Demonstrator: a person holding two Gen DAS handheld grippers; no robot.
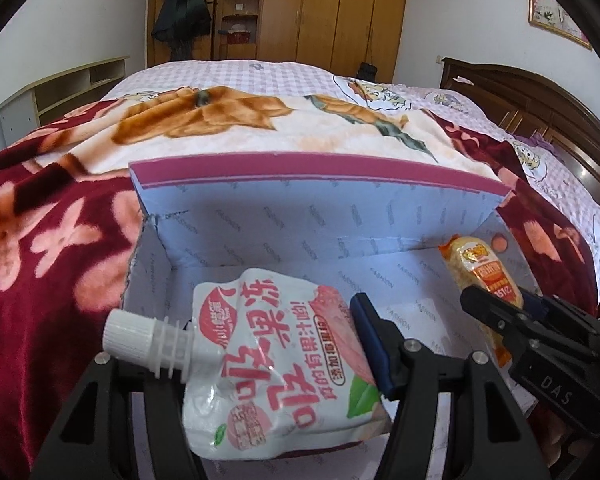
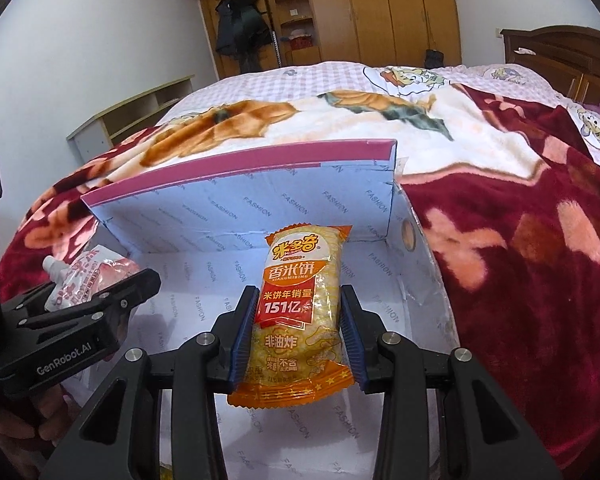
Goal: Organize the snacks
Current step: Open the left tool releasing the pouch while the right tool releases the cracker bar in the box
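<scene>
Left tool [image 1: 268, 364] clamped on jelly pouch [image 1: 276, 360] — white screw cap [image 1: 126, 334] pointing left, pink print, pouch held tilted above open cardboard box [image 1: 300, 216]. Only one blue pad [image 1: 370, 340] visible against pouch; other pad hidden behind it, probably pressing too. Right tool [image 2: 300, 336] clamped on rice cracker pack [image 2: 300, 304] — orange and yellow wrapper, upright, both blue pads [image 2: 244, 340] pressing its sides. Both snacks over box interior, pouch toward left side, cracker pack toward right. Box on bed [image 2: 520, 208], sitting on red floral blanket [image 1: 40, 220], far flap upright with magenta edge. Wooden wardrobe [image 1: 332, 12] behind.
</scene>
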